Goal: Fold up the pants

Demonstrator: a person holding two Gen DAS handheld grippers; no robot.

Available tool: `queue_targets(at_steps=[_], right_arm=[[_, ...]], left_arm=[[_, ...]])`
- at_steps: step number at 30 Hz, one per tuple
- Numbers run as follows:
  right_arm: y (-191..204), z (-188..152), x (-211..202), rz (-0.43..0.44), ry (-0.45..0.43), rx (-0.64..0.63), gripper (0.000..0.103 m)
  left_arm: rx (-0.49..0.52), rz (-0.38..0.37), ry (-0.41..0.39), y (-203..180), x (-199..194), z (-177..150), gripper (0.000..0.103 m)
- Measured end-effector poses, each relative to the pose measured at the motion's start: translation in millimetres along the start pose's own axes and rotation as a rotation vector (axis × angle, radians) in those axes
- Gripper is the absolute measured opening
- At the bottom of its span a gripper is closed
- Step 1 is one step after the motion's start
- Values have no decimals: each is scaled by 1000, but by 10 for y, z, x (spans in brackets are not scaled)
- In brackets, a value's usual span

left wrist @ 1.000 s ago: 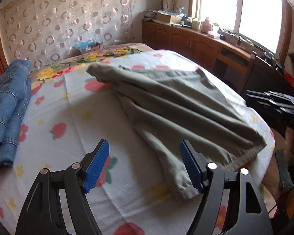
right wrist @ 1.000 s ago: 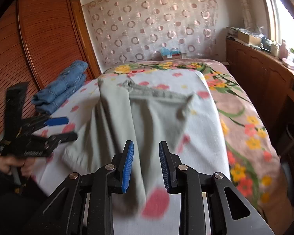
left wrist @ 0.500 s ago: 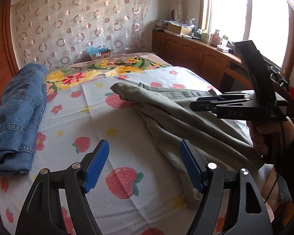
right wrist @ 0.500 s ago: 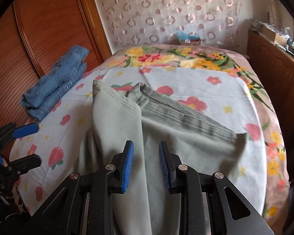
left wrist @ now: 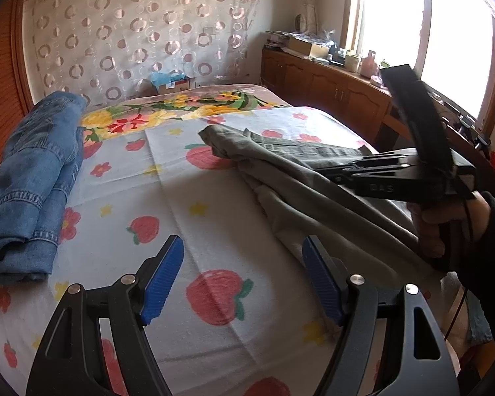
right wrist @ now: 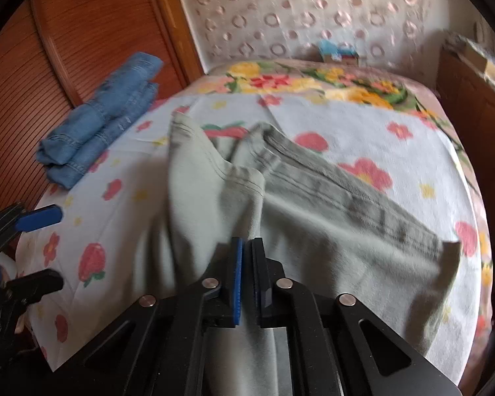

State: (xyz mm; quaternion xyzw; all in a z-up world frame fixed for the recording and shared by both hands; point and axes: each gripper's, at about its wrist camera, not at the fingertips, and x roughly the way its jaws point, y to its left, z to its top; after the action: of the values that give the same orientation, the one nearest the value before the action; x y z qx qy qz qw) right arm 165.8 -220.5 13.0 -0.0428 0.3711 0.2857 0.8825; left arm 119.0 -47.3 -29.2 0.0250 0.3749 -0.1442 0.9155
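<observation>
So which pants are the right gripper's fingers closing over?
The grey-green pants under the right gripper; the folded blue jeans lie apart by the wardrobe.

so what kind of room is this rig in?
Most likely a home bedroom: a bed under a strawberry-print sheet, folded jeans at its side, wooden cabinets beneath a sunny window.

Left wrist view low over bed's foot, right wrist view close above pants [right wrist: 330, 231], both facing headboard wall
</observation>
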Motion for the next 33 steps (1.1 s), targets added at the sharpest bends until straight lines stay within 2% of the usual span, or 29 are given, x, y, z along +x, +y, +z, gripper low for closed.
queue_targets(at_steps=[6,15,19,24,26,28,33], right_arm=[[274,-55,-224,66,-76,-46,2],[708,-312,-208,137,-22,-150,2],[705,-359,-228,124,-11,-168,5],[668,-329,-395,88,-52,-186,11],[642,-306,-459,71,-77,-178,24],[601,-274,-483,43,-94,-159,28],[528,-180,-267,4,-71,-135,28]], left_arm=[[-28,12,-23,113,-84,8,75],[-55,33,-46,275,-149,-4,75],[-66,37,-45,334,-148,-34,75],[-73,37,-43,362,-147,-56,75],[-71,34,-41,357,-135,-70,75],[-68,33,-36,339,-120,-80,75],[-55,27,-25,289,-94,-109,75]])
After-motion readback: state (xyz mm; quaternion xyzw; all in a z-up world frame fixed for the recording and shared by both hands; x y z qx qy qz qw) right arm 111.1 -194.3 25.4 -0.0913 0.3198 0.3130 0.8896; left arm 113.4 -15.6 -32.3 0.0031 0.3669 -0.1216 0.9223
